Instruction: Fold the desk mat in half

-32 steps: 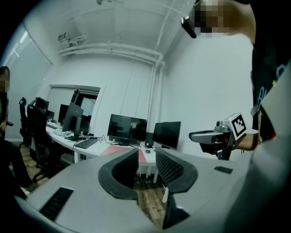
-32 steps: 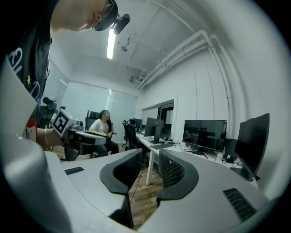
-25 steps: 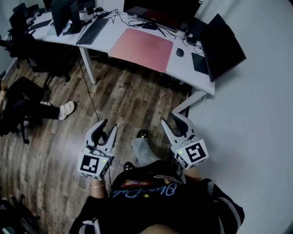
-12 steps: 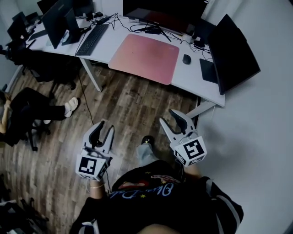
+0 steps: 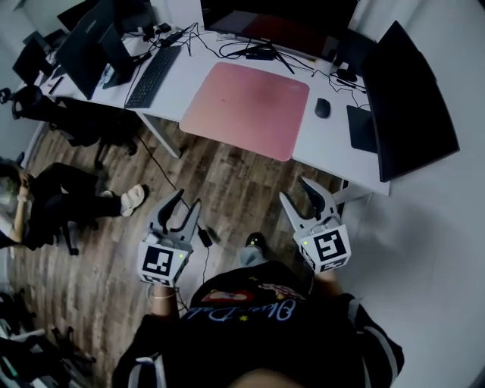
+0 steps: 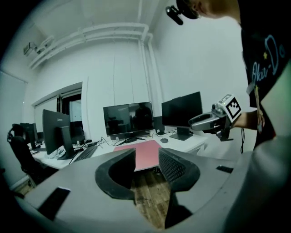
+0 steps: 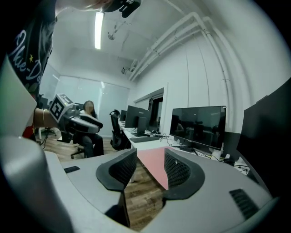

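Desk mat (image 5: 246, 110) lies seemingly flat; left hand-held gripper (image 5: 185, 203) and right hand-held gripper (image 5: 300, 192) opening, both empty.

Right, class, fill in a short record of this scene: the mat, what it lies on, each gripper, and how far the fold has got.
Mat: pink rectangular desk mat, flat, unfolded
Surface: white desk, in front of a dark monitor
Left gripper: over the wooden floor, short of the desk, jaws opening, nothing between them
Right gripper: same, jaws opening, nothing between them
Fold: not yet begun
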Demonstrator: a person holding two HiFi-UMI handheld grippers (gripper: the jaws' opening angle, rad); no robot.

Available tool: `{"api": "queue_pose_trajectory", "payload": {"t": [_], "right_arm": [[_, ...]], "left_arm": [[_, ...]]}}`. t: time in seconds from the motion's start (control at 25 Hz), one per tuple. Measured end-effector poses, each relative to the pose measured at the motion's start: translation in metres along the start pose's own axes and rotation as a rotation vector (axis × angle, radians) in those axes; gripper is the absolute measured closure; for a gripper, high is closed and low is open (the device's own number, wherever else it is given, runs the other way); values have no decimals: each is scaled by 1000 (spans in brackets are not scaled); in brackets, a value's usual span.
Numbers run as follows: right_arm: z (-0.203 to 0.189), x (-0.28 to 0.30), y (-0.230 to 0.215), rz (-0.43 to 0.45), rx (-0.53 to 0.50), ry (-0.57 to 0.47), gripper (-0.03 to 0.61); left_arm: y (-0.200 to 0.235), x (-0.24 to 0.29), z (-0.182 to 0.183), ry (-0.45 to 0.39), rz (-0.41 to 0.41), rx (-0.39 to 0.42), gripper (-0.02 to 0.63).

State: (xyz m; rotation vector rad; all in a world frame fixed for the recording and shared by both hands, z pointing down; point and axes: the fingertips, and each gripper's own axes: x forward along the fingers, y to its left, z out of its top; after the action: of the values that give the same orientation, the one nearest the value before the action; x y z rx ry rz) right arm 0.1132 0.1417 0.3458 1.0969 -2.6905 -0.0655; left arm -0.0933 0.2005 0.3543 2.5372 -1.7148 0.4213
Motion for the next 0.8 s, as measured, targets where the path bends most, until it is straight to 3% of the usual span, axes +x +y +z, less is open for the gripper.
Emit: {"api": "queue_pose_trajectory", "payload": {"t": [0.24, 0.56, 0.8], "right_arm": [[-20, 31, -26, 29, -10, 34, 415], [-45, 60, -40, 13, -117, 140, 396], [-73, 93, -51, -18, -222, 259, 368]], "left_arm": [[10, 60, -3, 28, -25, -9, 474], [33, 110, -14, 98, -63, 64, 430], [62, 156, -42, 200, -72, 198, 381]]}}
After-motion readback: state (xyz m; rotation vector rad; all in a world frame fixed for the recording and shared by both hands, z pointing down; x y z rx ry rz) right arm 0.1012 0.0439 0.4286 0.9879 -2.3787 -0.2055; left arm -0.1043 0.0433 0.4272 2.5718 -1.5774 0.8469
